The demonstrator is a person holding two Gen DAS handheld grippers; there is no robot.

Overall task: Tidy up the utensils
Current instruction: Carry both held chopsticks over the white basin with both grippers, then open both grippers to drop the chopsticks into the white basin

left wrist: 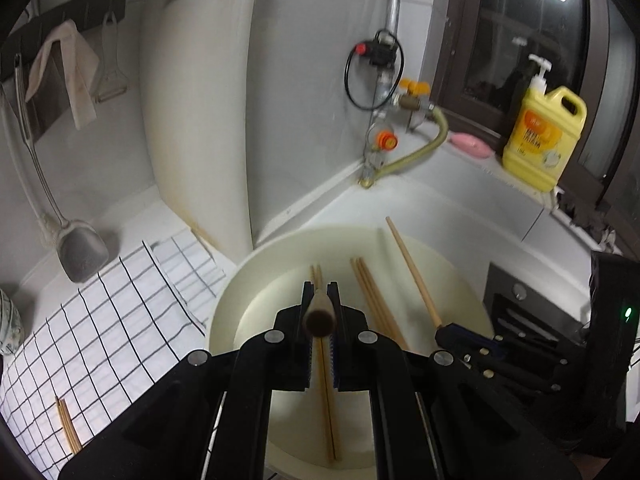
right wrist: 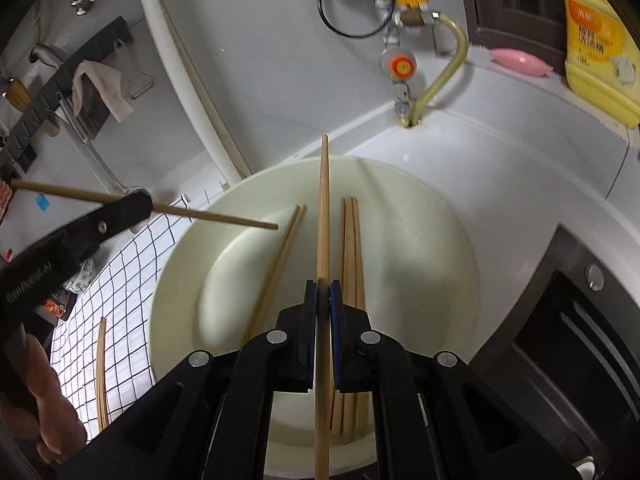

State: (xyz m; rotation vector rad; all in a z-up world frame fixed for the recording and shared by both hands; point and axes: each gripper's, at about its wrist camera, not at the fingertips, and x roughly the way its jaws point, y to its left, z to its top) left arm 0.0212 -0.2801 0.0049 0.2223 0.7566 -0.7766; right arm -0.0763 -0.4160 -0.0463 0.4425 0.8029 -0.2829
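Plate (right wrist: 420,240) holds five loose chopsticks (right wrist: 350,248). Left gripper (left wrist: 320,296) and right gripper (right wrist: 323,292) each clench one chopstick; lower ends cut off.

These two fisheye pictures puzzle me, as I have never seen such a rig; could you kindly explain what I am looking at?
There is no robot here: a person holds a two-finger gripping tool in each hand, and a camera on each looks forward along its fingers.

The left wrist view shows the left tool shut on one wooden chopstick, seen end-on. The right wrist view shows the right tool shut on another chopstick.

Below both sits a cream basin on a white kitchen counter, with more loose chopsticks lying inside it. Beside it lies a checked cloth bearing a chopstick pair. Further back stand a yellow detergent bottle and pink soap.
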